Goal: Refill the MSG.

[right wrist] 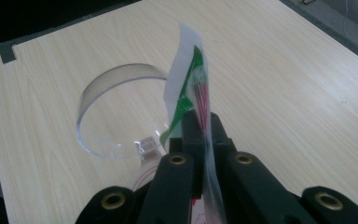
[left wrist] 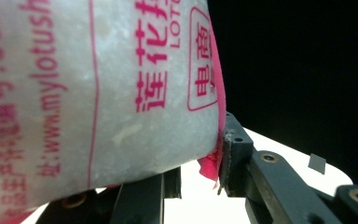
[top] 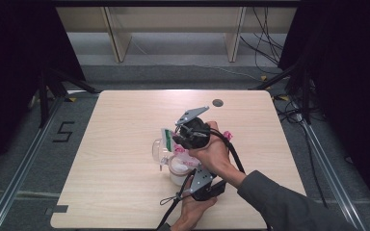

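- Centre of the high view, on the light-wood worktop [top: 125,125]: a person works a white bag [top: 179,159] with pink print, one handheld tool per hand, beside a clear cup [top: 157,150].
- Left tongs [top: 188,185], low centre of that view, are clamped on the bag's body; in the left gripper view the bag [left wrist: 98,93] bulges across the left half of the frame, pink seam nipped against the right-hand jaw. Contents look white and grainy – prob. sugar or similar, can't confirm.
- Right tongs [top: 176,139], just above the bag in the high view, are pressed together on the bag's top strip [right wrist: 191,88], a thin white-and-green flap w/ pink stripes that stands upright betw. the jaws at centre frame in the right gripper view.
- Cup [right wrist: 116,112] sits left of centre in the right gripper view, just beyond the pinched strip; looks empty, no grains visible inside.
- Status, as judged: both grips secured, bag held upright next to the cup, so set-up is done.
- Whether the top is torn open yet: can't tell. The strip seems attached and intact.
- Left to do, likely: pull the strip away to open the bag, tip it over the cup rim, pour, set the bag down.
- Approx. early stage; nothing poured so far.
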`<state>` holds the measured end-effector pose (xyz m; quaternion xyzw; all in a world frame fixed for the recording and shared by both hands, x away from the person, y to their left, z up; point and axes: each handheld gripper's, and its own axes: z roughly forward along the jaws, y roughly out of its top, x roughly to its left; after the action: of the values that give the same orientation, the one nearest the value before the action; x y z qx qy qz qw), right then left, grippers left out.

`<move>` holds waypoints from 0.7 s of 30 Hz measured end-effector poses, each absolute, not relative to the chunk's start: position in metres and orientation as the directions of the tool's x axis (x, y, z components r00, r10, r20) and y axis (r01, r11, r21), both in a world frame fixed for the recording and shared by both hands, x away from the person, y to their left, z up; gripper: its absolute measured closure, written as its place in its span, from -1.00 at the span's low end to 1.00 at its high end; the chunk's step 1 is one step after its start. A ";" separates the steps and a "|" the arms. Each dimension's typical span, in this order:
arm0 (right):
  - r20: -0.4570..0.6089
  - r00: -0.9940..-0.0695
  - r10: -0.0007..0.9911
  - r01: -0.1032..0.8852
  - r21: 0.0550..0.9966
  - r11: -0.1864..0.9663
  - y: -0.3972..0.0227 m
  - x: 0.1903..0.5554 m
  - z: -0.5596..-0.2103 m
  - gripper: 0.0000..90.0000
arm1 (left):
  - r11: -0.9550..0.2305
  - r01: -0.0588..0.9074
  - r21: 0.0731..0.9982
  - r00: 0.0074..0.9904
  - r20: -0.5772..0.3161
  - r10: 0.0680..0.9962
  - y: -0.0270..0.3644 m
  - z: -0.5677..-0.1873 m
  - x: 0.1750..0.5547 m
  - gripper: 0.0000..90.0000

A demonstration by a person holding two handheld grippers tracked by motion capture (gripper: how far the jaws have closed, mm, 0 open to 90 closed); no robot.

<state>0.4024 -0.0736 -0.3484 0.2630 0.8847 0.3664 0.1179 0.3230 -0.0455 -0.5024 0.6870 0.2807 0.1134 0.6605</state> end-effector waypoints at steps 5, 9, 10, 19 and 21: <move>-0.031 -0.836 0.548 0.367 0.710 0.601 -0.073 0.403 -0.348 1.00 | -0.002 0.241 0.971 0.815 -0.201 0.544 -0.043 -0.501 0.322 0.62; -0.033 -0.838 0.545 0.363 0.712 0.601 -0.073 0.403 -0.348 1.00 | 0.022 0.225 0.974 0.819 -0.201 0.538 -0.045 -0.502 0.322 0.62; -0.029 -0.835 0.549 0.366 0.715 0.595 -0.073 0.402 -0.348 1.00 | 0.023 0.222 0.975 0.820 -0.199 0.537 -0.045 -0.501 0.322 0.62; -0.028 -0.833 0.553 0.370 0.715 0.593 -0.072 0.402 -0.347 1.00 | 0.024 0.225 0.974 0.822 -0.202 0.533 -0.045 -0.501 0.323 0.63; -0.026 -0.834 0.551 0.373 0.710 0.598 -0.073 0.403 -0.346 1.00 | 0.027 0.230 0.973 0.825 -0.209 0.526 -0.044 -0.501 0.324 0.63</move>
<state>0.4028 -0.0726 -0.3464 0.2608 0.8854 0.3650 0.1220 0.3237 -0.0444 -0.5009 0.6886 0.2741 0.1118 0.6619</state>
